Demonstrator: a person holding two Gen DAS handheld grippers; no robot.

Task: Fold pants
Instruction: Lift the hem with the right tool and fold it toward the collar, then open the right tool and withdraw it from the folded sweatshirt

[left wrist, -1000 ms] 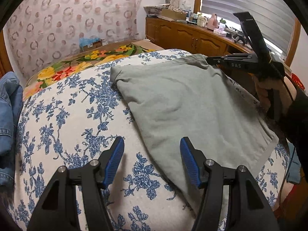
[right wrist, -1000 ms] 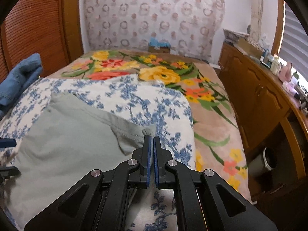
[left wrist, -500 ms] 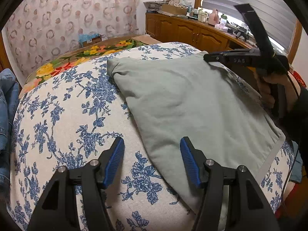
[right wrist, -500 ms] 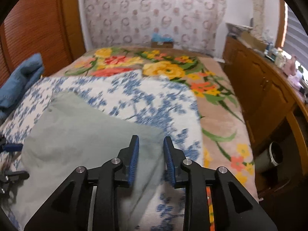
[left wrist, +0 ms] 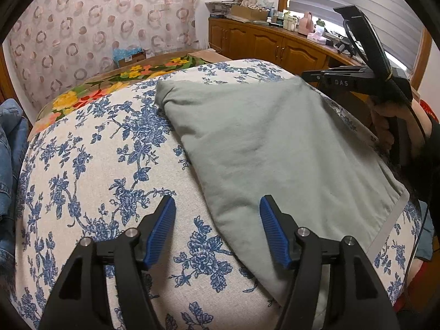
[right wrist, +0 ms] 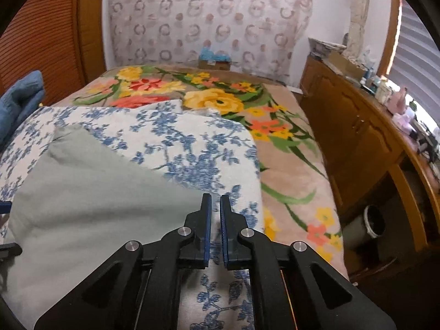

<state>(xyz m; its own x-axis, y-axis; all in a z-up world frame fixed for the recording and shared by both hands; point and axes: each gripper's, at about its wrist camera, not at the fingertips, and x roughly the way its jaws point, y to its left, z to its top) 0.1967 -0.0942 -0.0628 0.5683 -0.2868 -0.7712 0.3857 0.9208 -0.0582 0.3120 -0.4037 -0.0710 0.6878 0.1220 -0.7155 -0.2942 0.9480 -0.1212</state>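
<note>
Pale green pants (left wrist: 275, 143), folded into a flat slab, lie on the blue-flowered bedspread (left wrist: 96, 165). My left gripper (left wrist: 218, 217) hovers open over their near left edge. Its right finger is above the cloth and its left finger above the bedspread, and neither pad presses on anything. In the right wrist view the pants (right wrist: 96, 206) fill the lower left. My right gripper (right wrist: 216, 220) is at their far right corner with only a thin slit between its pads and no cloth in it. A hand (left wrist: 385, 121) holds the right gripper (left wrist: 306, 74) at that corner.
A blanket with yellow and red flowers (right wrist: 214, 101) covers the far half of the bed. Blue denim clothing (left wrist: 8, 151) is piled at the left edge. Wooden cabinets (right wrist: 357, 137) run along the right wall, with a small bin (right wrist: 374, 222) on the floor beside the bed.
My right gripper let go of the pants' far corner, opened, then closed again with nothing in it. The corner now lies flat. The left gripper stayed open over the near edge.
</note>
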